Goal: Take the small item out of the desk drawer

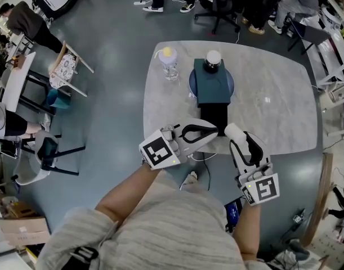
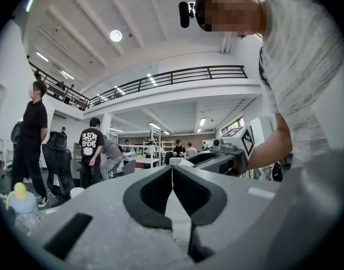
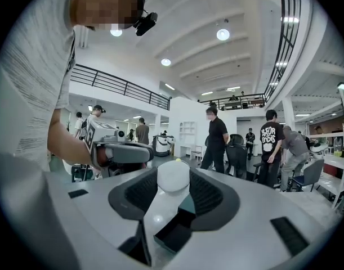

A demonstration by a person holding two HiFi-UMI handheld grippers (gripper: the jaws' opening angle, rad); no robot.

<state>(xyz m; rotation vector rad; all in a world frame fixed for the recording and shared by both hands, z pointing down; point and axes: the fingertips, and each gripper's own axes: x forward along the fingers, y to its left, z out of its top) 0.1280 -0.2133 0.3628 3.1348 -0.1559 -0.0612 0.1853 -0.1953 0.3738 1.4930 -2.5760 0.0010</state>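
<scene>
Ball (image 3: 173,176), white, small: clamped between jaws of right gripper (image 1: 235,133), just right of open drawer (image 1: 215,120) and outside it. Left gripper (image 1: 212,131): jaws closed, empty, at drawer's front edge. Drawer's long axis ran away from both grippers. Writing: bystander's shirt (image 3: 271,141) print, not legible; none on drawer.
</scene>
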